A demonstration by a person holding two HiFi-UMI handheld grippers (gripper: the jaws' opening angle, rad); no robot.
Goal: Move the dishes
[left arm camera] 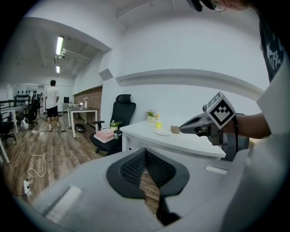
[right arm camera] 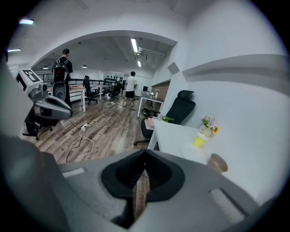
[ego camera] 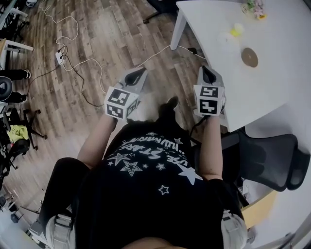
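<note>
On the white table (ego camera: 272,82) at the upper right stand a brown bowl (ego camera: 249,57), a white plate (ego camera: 225,38) and a yellow cup (ego camera: 236,30). Both grippers hang over the wooden floor, short of the table's near corner. My left gripper (ego camera: 141,73) is shut and holds nothing; its pads (left arm camera: 131,170) meet at the tip. My right gripper (ego camera: 205,71) is also shut and holds nothing. The right gripper view has the bowl (right arm camera: 218,162), cup (right arm camera: 199,141) and plate (right arm camera: 192,152) ahead to the right. The left gripper view looks past the right gripper (left arm camera: 199,125) to the bowl (left arm camera: 175,129).
A black office chair (ego camera: 267,160) stands by my right side at the table edge. Another chair (left arm camera: 122,113) sits at the table's far end. A flower pot (ego camera: 255,8) is beyond the cup. Cables and a power strip (ego camera: 60,57) lie on the floor. Two people (right arm camera: 131,86) stand far off.
</note>
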